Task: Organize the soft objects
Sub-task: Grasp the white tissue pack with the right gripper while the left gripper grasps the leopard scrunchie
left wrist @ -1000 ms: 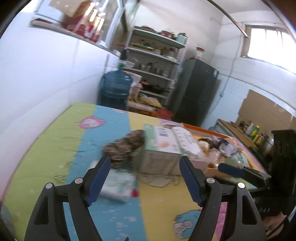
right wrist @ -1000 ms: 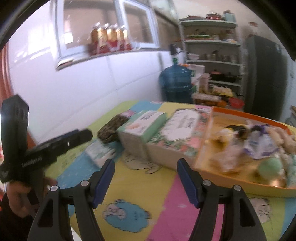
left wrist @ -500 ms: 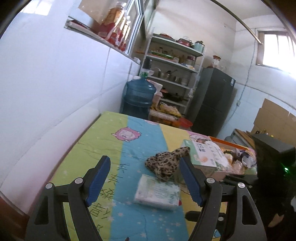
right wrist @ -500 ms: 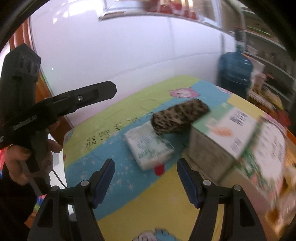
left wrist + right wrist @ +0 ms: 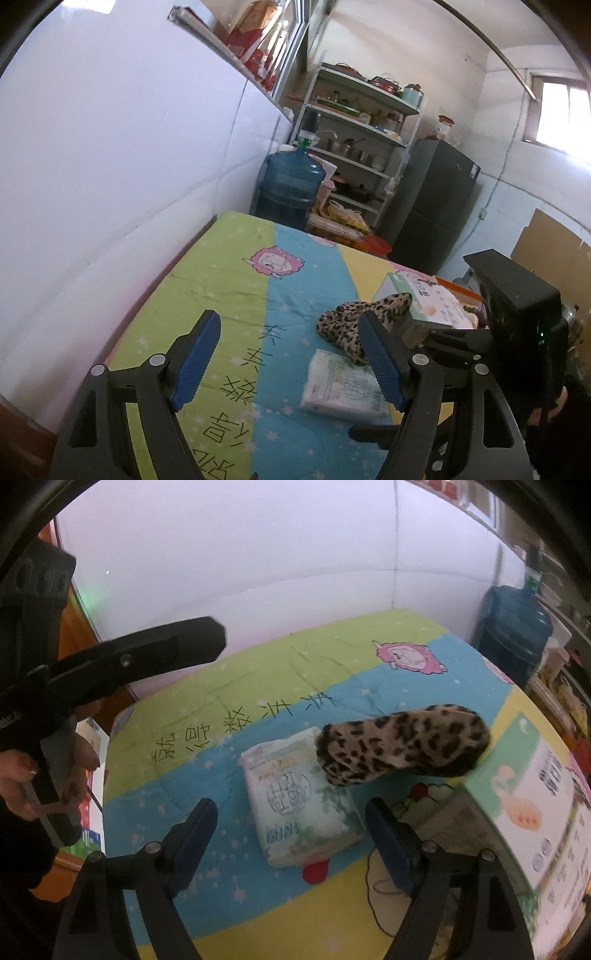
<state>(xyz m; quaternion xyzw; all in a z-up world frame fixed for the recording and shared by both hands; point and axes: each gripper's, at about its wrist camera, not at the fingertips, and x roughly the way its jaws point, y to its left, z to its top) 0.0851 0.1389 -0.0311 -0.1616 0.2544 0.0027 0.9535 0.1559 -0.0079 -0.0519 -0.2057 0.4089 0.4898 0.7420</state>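
Hovering our spread right gripper over the white soft plastic-wrapped tissue pack; we risk snagging the overlapping leopard-print plush fabric; our left gripper is spread too.

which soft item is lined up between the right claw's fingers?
The white tissue pack, lying flat straight ahead of the open right claw. The leopard-print fabric sits beyond it, against the green carton.

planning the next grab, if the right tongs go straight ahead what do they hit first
Most likely the tissue pack, lying between the open right tongs; the leopard-print cloth lies just beyond it. Depth is hard to judge.
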